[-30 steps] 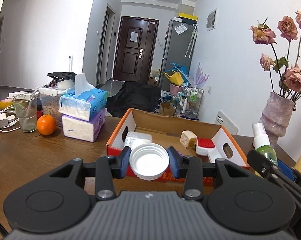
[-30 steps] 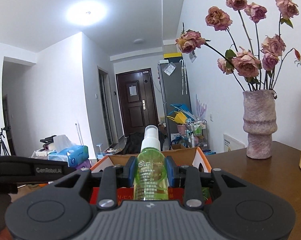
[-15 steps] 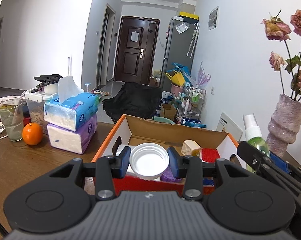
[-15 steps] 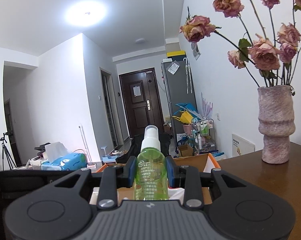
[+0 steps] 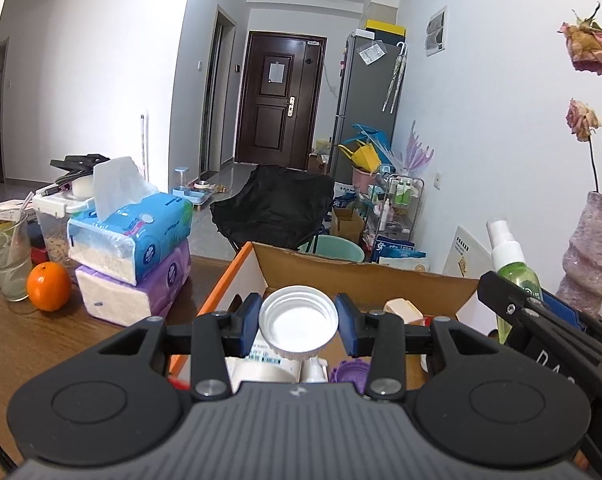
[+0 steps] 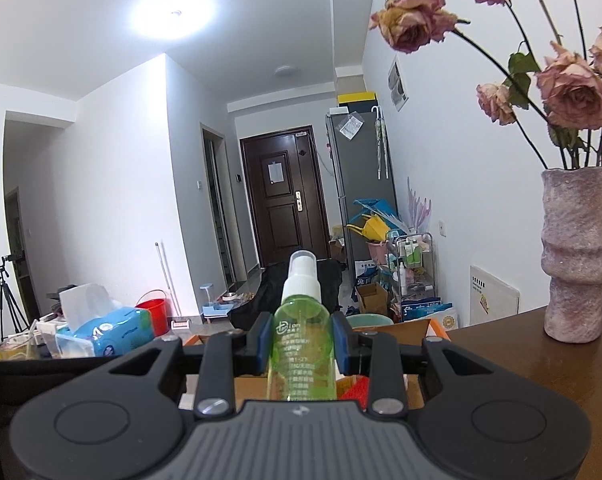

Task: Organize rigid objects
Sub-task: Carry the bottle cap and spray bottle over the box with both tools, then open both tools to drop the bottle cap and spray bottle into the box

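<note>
My left gripper (image 5: 298,322) is shut on a white screw cap (image 5: 298,322), held open side toward the camera, above the near part of an open cardboard box (image 5: 365,276) with orange edges. Inside the box I see a white container (image 5: 263,366), a purple lid (image 5: 349,372) and a beige block (image 5: 403,310). My right gripper (image 6: 301,346) is shut on a green spray bottle (image 6: 301,356) with a white nozzle, held upright over the box's right side; the bottle also shows in the left wrist view (image 5: 513,268).
Stacked tissue packs (image 5: 133,256), an orange (image 5: 48,286) and a glass (image 5: 6,258) stand on the wooden table (image 5: 29,344) left of the box. A pink vase (image 6: 577,256) with dried roses stands at the right. A black chair (image 5: 273,204) is beyond the table.
Both grippers have moved forward over the box with their loads still held. The box now lies under the left gripper, and the tissue packs and vase look nearer.
</note>
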`<state>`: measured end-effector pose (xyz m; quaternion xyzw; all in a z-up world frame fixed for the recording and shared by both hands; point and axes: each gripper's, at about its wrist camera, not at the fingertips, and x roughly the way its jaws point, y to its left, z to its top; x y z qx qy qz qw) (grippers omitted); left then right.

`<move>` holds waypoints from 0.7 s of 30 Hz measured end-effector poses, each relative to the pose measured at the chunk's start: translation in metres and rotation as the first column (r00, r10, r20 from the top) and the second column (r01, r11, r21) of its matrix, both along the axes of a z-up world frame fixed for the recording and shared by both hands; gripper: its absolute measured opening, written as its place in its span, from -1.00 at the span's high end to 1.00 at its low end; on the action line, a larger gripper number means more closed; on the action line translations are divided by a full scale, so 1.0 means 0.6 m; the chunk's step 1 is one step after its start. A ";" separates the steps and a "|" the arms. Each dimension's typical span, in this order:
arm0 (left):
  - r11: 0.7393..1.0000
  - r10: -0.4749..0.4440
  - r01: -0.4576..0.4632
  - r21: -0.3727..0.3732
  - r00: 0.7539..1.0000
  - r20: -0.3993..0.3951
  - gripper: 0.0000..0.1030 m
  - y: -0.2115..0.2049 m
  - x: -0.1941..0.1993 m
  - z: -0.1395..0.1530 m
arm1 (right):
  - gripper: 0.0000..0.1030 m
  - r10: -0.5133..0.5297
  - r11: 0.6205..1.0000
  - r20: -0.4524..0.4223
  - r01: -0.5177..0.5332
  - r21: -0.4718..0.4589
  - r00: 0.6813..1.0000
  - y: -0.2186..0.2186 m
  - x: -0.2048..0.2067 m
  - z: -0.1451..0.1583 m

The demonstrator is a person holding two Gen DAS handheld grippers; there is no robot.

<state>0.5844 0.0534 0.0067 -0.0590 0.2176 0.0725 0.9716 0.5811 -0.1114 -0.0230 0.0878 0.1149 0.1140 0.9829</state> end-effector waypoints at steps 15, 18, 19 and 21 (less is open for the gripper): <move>0.999 -0.008 0.008 0.051 1.000 -0.018 0.20 0.003 0.079 -0.019 | 0.42 0.051 0.998 -0.073 -0.054 -0.034 0.996 0.015 0.087 -0.003; 0.998 -0.011 0.013 0.059 0.999 -0.033 0.20 0.006 0.090 -0.027 | 0.42 0.061 0.997 -0.105 -0.066 -0.044 0.993 0.014 0.104 -0.007; 0.998 -0.011 0.013 0.062 0.999 -0.039 0.20 0.006 0.093 -0.029 | 0.41 0.059 0.997 -0.118 -0.065 -0.047 0.991 0.013 0.108 -0.009; 0.998 -0.015 0.018 0.065 0.999 -0.052 0.18 0.008 0.097 -0.032 | 0.41 0.052 0.997 -0.152 -0.061 -0.056 0.987 0.011 0.118 -0.011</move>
